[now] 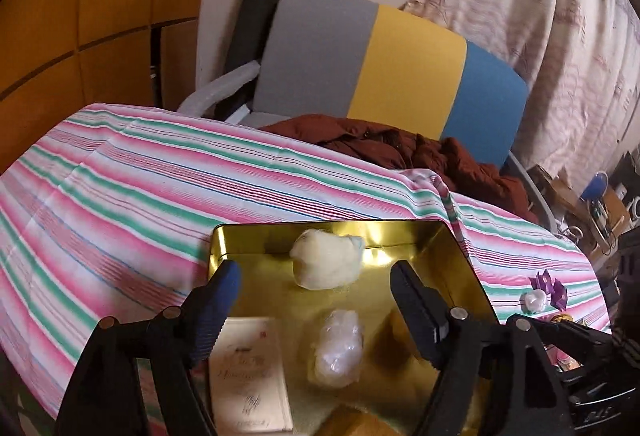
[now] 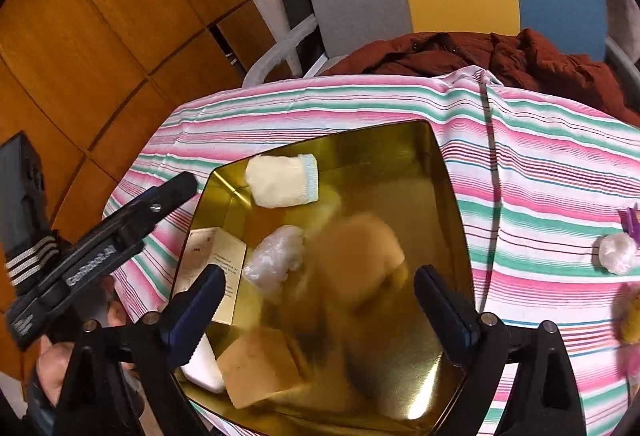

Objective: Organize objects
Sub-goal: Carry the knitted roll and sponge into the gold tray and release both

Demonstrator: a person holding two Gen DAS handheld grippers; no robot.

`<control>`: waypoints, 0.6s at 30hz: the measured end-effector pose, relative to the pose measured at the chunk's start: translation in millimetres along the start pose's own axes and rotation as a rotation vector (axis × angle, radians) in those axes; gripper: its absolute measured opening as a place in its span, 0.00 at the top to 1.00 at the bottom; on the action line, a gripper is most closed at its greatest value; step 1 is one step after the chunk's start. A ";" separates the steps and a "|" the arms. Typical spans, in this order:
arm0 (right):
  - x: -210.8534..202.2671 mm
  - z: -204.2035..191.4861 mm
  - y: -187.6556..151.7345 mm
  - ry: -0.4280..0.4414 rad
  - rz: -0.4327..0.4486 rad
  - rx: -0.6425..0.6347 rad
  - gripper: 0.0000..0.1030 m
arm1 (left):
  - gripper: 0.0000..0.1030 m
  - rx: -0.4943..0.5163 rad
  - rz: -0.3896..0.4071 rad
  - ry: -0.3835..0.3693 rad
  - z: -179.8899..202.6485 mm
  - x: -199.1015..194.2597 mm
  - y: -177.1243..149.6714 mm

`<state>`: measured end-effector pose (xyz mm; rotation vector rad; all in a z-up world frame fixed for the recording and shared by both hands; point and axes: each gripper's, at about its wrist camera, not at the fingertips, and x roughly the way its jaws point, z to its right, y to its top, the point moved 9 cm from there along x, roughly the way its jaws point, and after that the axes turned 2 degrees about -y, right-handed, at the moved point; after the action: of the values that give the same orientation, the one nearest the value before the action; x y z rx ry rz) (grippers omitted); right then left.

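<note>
Tin mostly filled, a few pieces still out on the cloth

The striped tablecloth [image 2: 540,163] covers the table, and the gold tin [image 2: 448,203] sits near its front edge. Inside lie a cream folded cloth [image 2: 282,179] at the far wall, a printed card box [image 1: 248,376] by the left wall, a tan block [image 2: 260,368] at the near corner, and a clear plastic bundle [image 2: 276,256] in the middle. A blurred tan object [image 2: 360,256] is between the jaws of the right gripper [image 2: 320,300], which are spread wide, gripping nothing. The left gripper [image 1: 316,300] hangs equally wide, empty. By my judgement, most is packed; a small white bundle [image 2: 618,254] and purple piece [image 1: 550,288] wait near the cloth's right edge
</note>
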<state>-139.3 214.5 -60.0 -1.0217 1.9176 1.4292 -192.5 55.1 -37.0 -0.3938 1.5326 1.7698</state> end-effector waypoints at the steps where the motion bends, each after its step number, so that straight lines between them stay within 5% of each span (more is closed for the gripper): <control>1: -3.3 -1.4 -3.3 -0.018 0.016 -0.021 0.00 | 0.23 0.000 0.006 0.003 0.5 -3.3 -0.8; 18: -60.3 12.2 -25.7 -0.226 0.185 -0.117 0.00 | 0.23 0.076 0.033 0.044 31.6 -57.2 -52.4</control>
<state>-84.0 237.6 -30.7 -0.7115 1.8178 1.7000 -109.9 65.9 -29.1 -0.3736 1.6411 1.7322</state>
